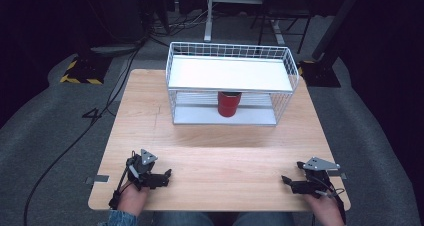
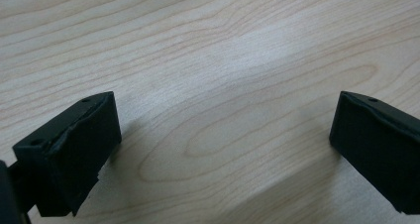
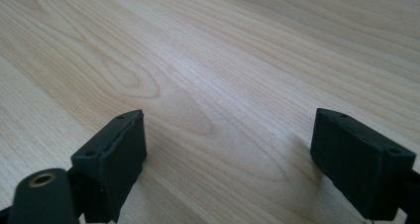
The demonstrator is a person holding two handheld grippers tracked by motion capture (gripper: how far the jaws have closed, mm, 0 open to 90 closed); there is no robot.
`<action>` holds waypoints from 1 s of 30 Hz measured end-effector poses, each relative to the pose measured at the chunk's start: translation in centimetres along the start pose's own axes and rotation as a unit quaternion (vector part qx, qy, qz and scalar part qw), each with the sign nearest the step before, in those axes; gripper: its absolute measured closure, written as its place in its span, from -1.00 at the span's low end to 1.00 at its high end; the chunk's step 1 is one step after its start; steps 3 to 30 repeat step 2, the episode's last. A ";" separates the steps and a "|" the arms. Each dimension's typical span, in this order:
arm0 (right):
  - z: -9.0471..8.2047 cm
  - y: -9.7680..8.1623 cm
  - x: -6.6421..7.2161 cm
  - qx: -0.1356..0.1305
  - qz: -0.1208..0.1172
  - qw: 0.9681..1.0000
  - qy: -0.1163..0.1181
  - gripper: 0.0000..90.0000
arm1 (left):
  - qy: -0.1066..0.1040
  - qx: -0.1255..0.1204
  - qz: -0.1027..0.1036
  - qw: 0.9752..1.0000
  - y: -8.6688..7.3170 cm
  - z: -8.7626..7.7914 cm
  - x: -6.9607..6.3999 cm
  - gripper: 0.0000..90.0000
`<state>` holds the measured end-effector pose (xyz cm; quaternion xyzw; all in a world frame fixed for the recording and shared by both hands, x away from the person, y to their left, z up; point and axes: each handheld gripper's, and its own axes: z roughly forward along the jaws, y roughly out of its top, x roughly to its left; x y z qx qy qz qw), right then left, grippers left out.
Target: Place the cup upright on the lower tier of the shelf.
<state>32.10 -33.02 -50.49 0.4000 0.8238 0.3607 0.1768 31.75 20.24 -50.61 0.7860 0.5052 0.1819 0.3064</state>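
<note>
Left hand-held gripper (image 1: pixel 168 174) sat low on the counter (image 1: pixel 215 151) at the near-left corner, jaws spread wide w/ nothing between them; left gripper view showed both black jaws (image 2: pixel 69 154) far apart over bare wood grain. Right hand-held gripper (image 1: pixel 286 180) sat at the near-right corner, jaws also spread, nothing held; right gripper view showed the same, pale wood between the two jaw pads (image 3: pixel 111 159). The two grippers were well apart from each other, tips pointing inward toward one another across the near edge. A hand (image 1: pixel 131 200) gripped the left one from below, another hand (image 1: pixel 325 211) the right; blue denim sleeve (image 1: pixel 120 219) visible at left forearm. Grey three-cornered plate (image 1: pixel 148 157) on top of left gripper, similar plate (image 1: pixel 320 163) on right. Far ahead of both grippers, approx centred between them, stood a white wire rack (image 1: pixel 230 83) w/ a white upper shelf (image 1: pixel 227 73). Red can (image 1: pixel 229 104) stood upright on the rack's lower level, under the upper shelf, well apart from both grippers. Cables (image 1: pixel 100 111) ran on the grey floor beyond the left gripper.
</note>
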 end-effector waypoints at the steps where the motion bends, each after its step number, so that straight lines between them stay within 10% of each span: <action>1: 0.0 0.0 0.0 0.000 0.000 1.000 0.000 -0.68 | 0.000 0.001 -0.002 1.000 0.0 0.0 -0.1 -1.00; 30: 0.0 0.0 0.0 -0.001 0.001 1.000 0.000 -0.67 | 0.000 0.001 -0.002 1.000 0.0 0.0 -0.1 -1.00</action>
